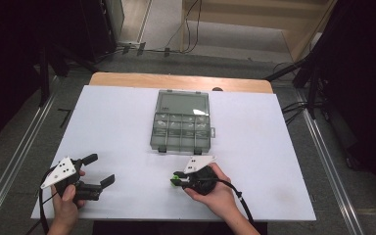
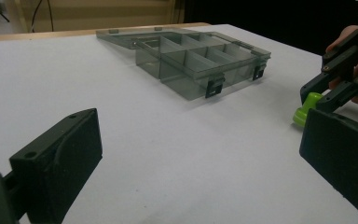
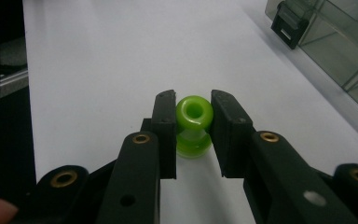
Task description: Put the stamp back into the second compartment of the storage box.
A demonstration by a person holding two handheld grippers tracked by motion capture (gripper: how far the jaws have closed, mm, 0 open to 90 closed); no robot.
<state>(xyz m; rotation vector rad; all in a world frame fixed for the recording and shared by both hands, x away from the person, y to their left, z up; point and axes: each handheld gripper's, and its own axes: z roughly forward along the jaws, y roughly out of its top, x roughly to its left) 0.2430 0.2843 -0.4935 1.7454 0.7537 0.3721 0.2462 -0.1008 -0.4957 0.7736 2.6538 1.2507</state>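
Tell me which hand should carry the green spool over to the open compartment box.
The right. The right gripper already has its jaws closed on the green spool on the white table. The left gripper stands open with nothing between its jaws, farther from the compartment box.

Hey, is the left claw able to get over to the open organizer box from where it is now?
Probably yes. The left claw stands open and holds nothing, and bare white table lies between it and the organizer box. The right claw, shut on the green spool, sits off to the side.
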